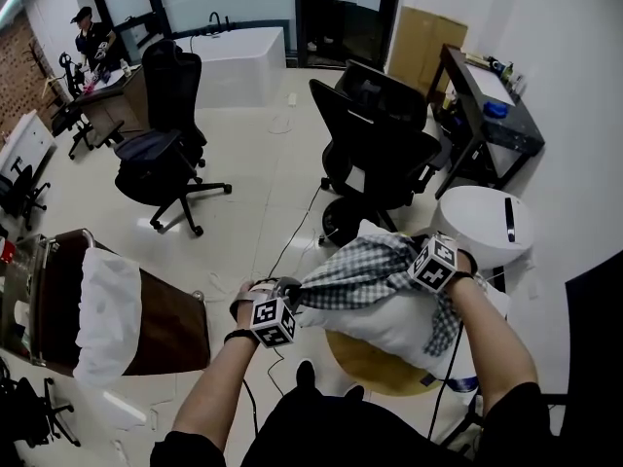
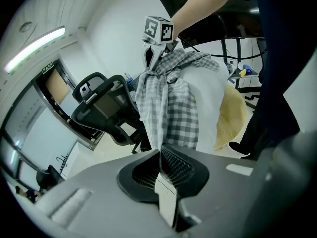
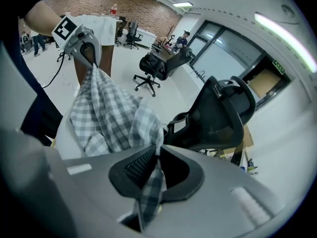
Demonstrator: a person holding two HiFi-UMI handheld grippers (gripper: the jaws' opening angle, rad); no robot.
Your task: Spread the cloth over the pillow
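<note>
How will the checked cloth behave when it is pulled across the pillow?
Probably floppy: the checked cloth sags and bunches in folds over the pillow. Likely light, as a thin corner hangs limp through the right claw.

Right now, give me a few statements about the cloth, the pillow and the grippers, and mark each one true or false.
1. The left gripper and the right gripper are both shut on the cloth. True.
2. The cloth lies flat over the whole pillow. False: it is bunched and stretched between the two grippers, and much of the pillow shows.
3. The cloth is checked. True.
4. The pillow sits on a black chair. False: it rests on a round tan stool.
</note>
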